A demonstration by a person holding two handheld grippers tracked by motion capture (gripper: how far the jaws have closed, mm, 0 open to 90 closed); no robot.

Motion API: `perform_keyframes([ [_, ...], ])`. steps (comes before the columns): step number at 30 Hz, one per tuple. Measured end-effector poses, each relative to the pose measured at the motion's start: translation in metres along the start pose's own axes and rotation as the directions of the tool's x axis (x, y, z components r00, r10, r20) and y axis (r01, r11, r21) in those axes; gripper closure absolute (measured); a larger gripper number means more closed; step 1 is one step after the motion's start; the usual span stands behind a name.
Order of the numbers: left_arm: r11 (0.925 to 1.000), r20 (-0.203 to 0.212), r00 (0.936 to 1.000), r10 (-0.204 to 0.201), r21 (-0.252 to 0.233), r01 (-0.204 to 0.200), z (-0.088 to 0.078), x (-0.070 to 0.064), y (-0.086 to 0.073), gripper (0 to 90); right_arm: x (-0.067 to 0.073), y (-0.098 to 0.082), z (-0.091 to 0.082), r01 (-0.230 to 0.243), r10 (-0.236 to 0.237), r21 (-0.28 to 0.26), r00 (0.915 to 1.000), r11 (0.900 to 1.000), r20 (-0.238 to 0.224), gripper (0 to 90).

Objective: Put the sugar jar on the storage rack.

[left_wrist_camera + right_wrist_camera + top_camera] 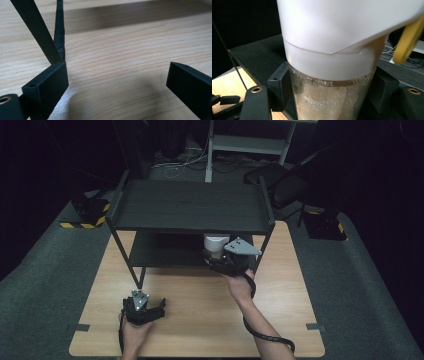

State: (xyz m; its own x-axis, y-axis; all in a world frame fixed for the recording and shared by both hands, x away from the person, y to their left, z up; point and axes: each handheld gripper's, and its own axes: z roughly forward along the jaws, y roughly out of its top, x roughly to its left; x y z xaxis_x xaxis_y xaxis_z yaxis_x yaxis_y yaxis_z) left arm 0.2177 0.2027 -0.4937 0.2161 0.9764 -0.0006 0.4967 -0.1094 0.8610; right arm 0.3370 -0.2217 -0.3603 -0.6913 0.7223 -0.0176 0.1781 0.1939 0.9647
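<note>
Two grippers work here: at near left, the left gripper (159,308) rests released on the pale wooden table (200,320); at right, the right gripper (218,262) clenches a clear white-lidded bottle (332,75) at the black two-tier shelf rack's (192,205) lower shelf, where its lid could catch the upper shelf

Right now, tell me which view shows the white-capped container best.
The right gripper view: the container sits close, white cap above a clear body, clamped by the right tool. The high view shows just its white top under the shelf.
</note>
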Motion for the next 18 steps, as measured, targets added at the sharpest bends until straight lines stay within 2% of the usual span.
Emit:
perform_keyframes([
  [7, 1.0000, 0.001, 1.0000, 0.000, -0.002, 0.000, -0.0001, 0.0001, -0.0003, 4.3, 0.0003, 0.0007, 0.0000, -0.003, 0.003, 0.003, 1.0000, 1.000, 0.001, 28.8],
  [10, 1.0000, 0.001, 1.0000, 0.000, -0.002, 0.000, -0.0001, 0.0002, -0.0003, 4.2, -0.0017, 0.0005, 0.0017, -0.015, 0.015, 0.009, 0.9999, 1.000, -0.009, 18.2],
  [13, 1.0000, 0.000, 1.0000, 0.001, -0.001, -0.001, 0.0000, 0.0000, -0.0002, 4.2, 0.0039, -0.0050, 0.0021, 0.003, -0.003, -0.006, 0.9995, 1.000, 0.032, 7.9],
  [18, 1.0000, 0.000, 1.0000, 0.002, -0.002, -0.002, -0.0001, 0.0001, -0.0003, 4.3, 0.0006, -0.0080, -0.0004, 0.013, -0.013, 0.004, 0.9996, 1.000, 0.026, 1.6],
])
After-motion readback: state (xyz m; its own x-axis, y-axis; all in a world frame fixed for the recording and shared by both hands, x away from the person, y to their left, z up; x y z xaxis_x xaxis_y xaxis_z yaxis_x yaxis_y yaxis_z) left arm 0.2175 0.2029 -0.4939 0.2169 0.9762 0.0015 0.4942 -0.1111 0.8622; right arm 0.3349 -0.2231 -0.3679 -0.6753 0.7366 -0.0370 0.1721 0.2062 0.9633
